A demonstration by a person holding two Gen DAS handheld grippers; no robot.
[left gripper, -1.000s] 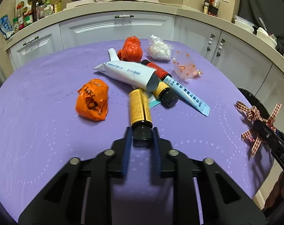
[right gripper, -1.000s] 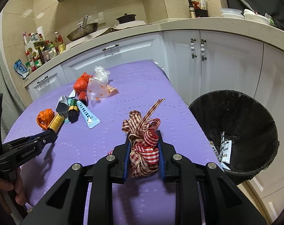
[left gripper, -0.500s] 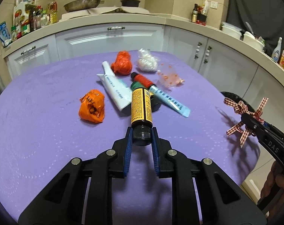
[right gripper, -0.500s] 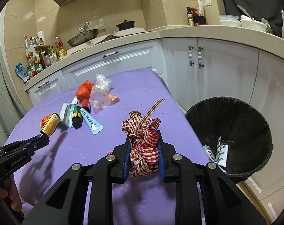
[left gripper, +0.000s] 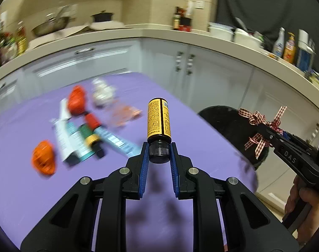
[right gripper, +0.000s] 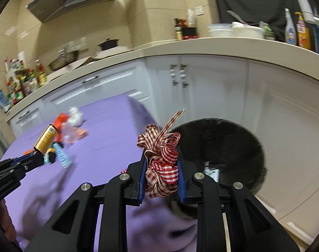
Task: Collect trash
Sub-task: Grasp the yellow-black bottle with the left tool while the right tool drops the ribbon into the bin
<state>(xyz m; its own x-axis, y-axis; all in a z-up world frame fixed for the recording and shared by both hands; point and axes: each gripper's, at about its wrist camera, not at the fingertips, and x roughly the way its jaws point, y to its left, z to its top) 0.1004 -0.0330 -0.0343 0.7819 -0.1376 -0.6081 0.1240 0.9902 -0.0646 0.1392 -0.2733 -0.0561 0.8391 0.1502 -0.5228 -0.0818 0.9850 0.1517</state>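
My left gripper (left gripper: 159, 153) is shut on the black cap of a yellow bottle (left gripper: 158, 118) and holds it in the air above the purple table (left gripper: 22, 189); it also shows in the right wrist view (right gripper: 46, 139). My right gripper (right gripper: 162, 163) is shut on a red checked ribbon bow (right gripper: 162, 157), held at the table's right edge over the near rim of the black trash bin (right gripper: 228, 147). The bow (left gripper: 259, 130) and bin (left gripper: 224, 121) also show in the left wrist view.
Left on the table lie tubes (left gripper: 75, 140), an orange wrapper (left gripper: 42, 158), a red wad (left gripper: 76, 103), a white wad (left gripper: 101, 92) and a clear bag (left gripper: 123, 114). White cabinets (right gripper: 222, 88) and a cluttered counter stand behind. Paper scraps (right gripper: 212, 171) lie in the bin.
The left gripper has lifted the yellow bottle off the table and swung it right toward the bin. The right gripper has carried the bow right, from over the table to the bin.
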